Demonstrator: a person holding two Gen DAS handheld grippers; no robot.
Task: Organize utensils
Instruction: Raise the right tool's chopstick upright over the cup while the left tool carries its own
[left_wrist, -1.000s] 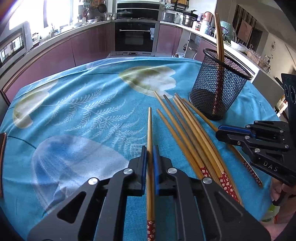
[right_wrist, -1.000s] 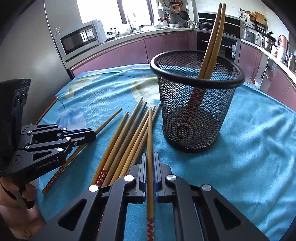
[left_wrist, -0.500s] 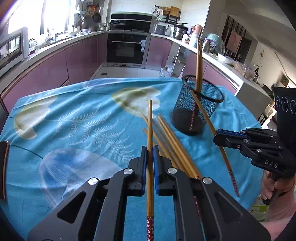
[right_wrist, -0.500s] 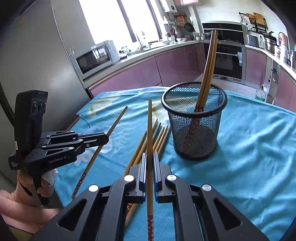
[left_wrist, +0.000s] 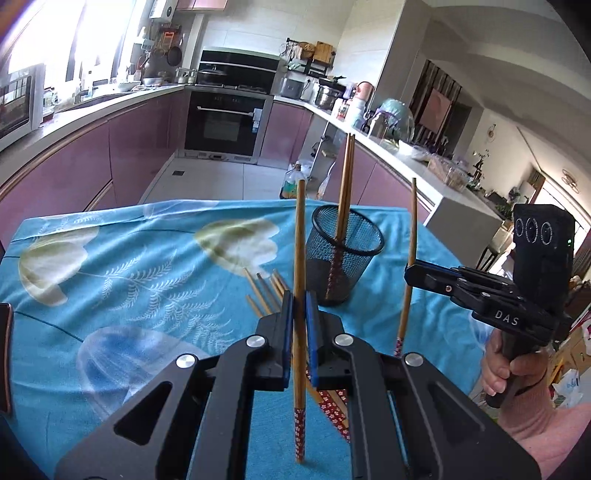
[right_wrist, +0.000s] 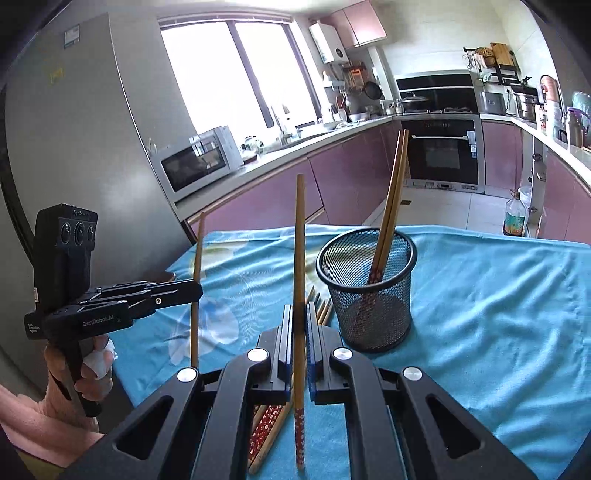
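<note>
Bamboo chopstick (left_wrist: 300, 258) clamped upright in the left tool (left_wrist: 296, 306), patterned red end down, raised clear of the turquoise floral cloth (left_wrist: 129, 266) covering the bench. Second chopstick (right_wrist: 299, 266) gripped the same way in the right tool (right_wrist: 298, 321), also lifted off the cloth. Black mesh holder (right_wrist: 369, 295) standing just beyond both tools, two chopsticks (right_wrist: 391, 206) leaning inside it. Loose chopsticks (left_wrist: 264, 291) lying on the cloth beside the holder's base, partly hidden under the tools.
</note>
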